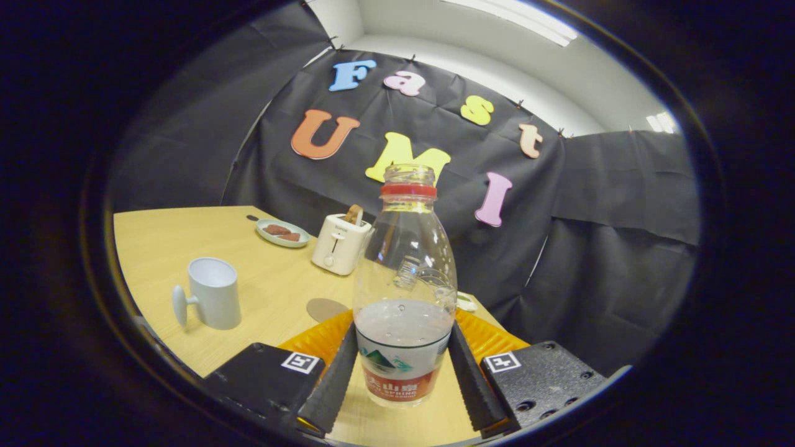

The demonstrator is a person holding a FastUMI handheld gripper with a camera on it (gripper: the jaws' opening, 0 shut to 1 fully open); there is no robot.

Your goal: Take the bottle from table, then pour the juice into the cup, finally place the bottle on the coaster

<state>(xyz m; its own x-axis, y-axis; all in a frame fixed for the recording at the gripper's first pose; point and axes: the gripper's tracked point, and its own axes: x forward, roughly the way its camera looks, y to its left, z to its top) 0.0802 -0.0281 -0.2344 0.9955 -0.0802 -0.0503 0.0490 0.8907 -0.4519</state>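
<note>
Two fingers of the tool point(402, 372) flanked the bottle point(404, 292), one on each side of its labelled lower body, and both appeared to press on it; I logged the tool as clenched on the bottle. The bottle stood upright between the fingers, uncapped, with a red ring at its neck and pale liquid filling roughly its lower third. I could not tell whether its base sat on the worktop point(186, 248) or had cleared it.

Step in hand, as I judged it: the take, with pouring not yet begun. The cup point(214, 292) stood ahead of the tool and well off to its left, mouth up, handle knob pointing away from the bottle. The next move would call for carrying the bottle leftward to the cup, then tilting the open neck over its rim slowly, since the liquid level was low and would need a steep tilt.

The coaster point(324, 308), a flat round disc, lay just ahead of the left finger, between cup and bottle, bare and ready for the final placement.

Room: an orange tray point(490, 338) lay under and beyond the fingers. A toaster point(339, 243) and a plate point(282, 233) stood farther ahead, clear of the path. The worktop's edge ran close on the tool's right, so I would keep motion leftward.
</note>
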